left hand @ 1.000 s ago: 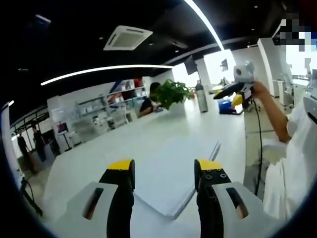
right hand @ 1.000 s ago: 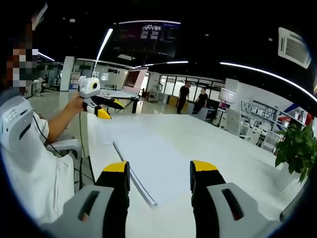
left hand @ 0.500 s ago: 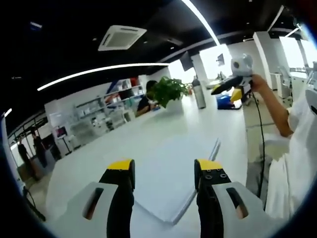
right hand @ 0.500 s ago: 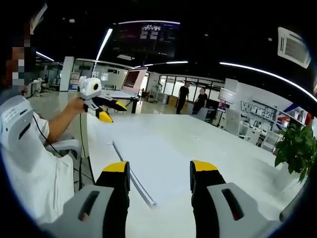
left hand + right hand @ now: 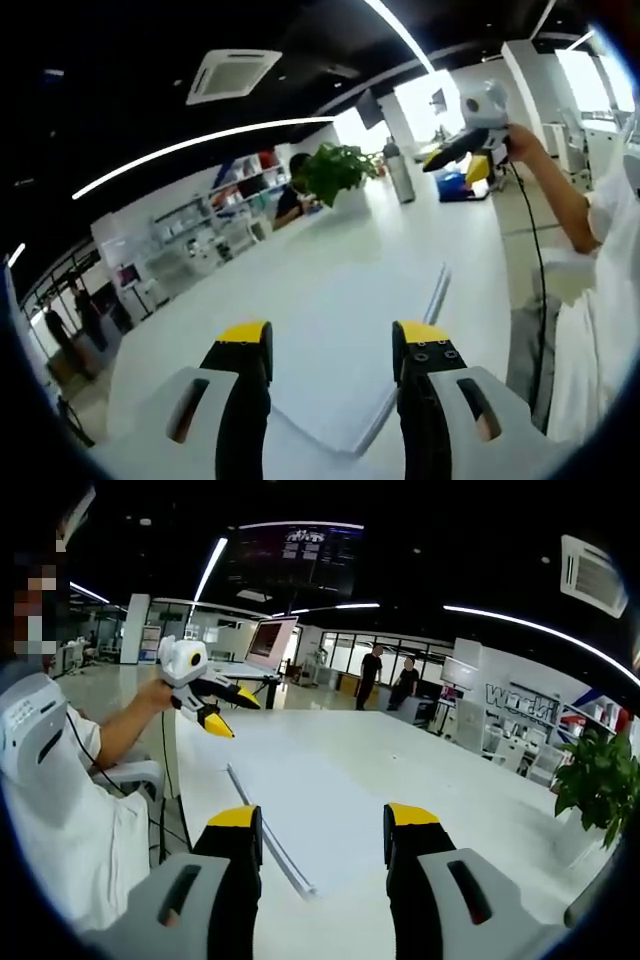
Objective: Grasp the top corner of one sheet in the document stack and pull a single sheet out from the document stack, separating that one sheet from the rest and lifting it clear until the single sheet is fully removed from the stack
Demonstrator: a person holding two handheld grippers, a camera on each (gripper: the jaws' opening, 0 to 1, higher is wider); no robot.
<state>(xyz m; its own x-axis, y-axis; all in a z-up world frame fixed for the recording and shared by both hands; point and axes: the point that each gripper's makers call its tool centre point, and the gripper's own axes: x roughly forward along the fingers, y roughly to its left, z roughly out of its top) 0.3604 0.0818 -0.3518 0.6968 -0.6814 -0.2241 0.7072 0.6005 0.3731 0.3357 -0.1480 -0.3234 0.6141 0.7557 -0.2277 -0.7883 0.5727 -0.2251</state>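
1. A long white table [image 5: 330,270] carries everything; its top is smooth and bright.
2. The document stack [image 5: 335,370] lies flat on it, white on white, its thick edge toward the person's side.
3. Beyond the stack, at the table's far end, stand a potted plant [image 5: 335,172] and, near it, a grey bottle [image 5: 398,177].

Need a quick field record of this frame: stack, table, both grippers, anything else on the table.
document stack: white sheets, lying flat on the table
table: long white top
left gripper: jaws open, above the near end of the stack, holding nothing
right gripper: jaws open, above the stack, holding nothing
contact with stack: none seen
other items: potted plant, metal bottle, laptop
background: two people standing
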